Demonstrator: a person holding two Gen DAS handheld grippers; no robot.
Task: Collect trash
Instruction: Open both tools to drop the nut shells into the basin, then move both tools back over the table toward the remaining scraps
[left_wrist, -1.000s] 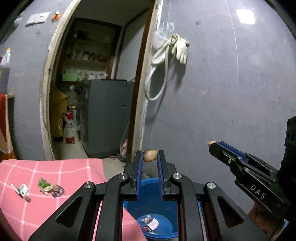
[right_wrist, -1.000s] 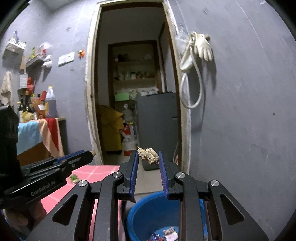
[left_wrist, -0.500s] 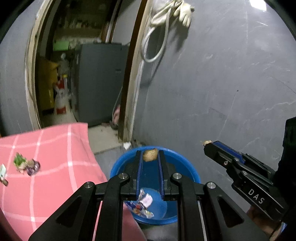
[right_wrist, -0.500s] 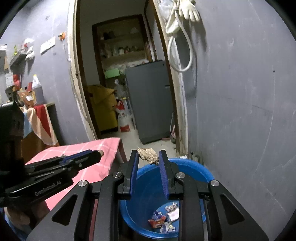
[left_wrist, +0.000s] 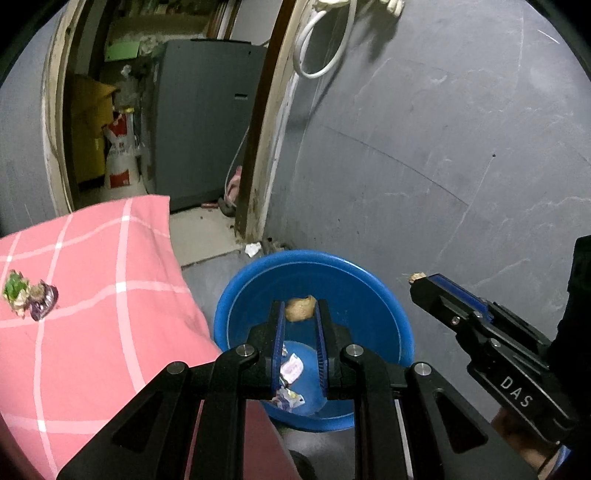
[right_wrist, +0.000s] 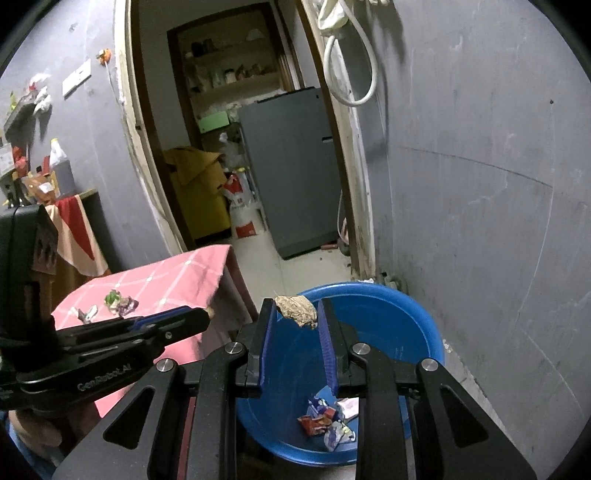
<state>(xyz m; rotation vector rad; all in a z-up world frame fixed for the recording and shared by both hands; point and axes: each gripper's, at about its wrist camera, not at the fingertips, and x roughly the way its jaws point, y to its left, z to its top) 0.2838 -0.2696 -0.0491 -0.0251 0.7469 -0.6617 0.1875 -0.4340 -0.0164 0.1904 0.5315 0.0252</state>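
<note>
My left gripper (left_wrist: 299, 309) is shut on a small tan scrap (left_wrist: 300, 308), held over the blue basin (left_wrist: 388, 295) on the floor. My right gripper (right_wrist: 295, 314) is shut on a brown crumpled husk-like scrap (right_wrist: 297, 310), also above the basin (right_wrist: 413, 325). Several wrappers (right_wrist: 327, 421) lie in the basin's bottom. The right gripper shows at the right in the left wrist view (left_wrist: 419, 278); the left one shows at the left in the right wrist view (right_wrist: 207, 315). More trash (left_wrist: 29, 299) lies on the pink checked tablecloth (left_wrist: 110, 295).
The grey wall (left_wrist: 424, 147) stands close behind the basin. An open doorway (right_wrist: 236, 147) leads to a room with a grey fridge (right_wrist: 291, 166) and a yellow bag. A cabinet with bottles (right_wrist: 40, 184) stands at far left.
Both grippers have tilted and moved down toward the basin, each still holding its scrap. The basin now fills more of both views.
</note>
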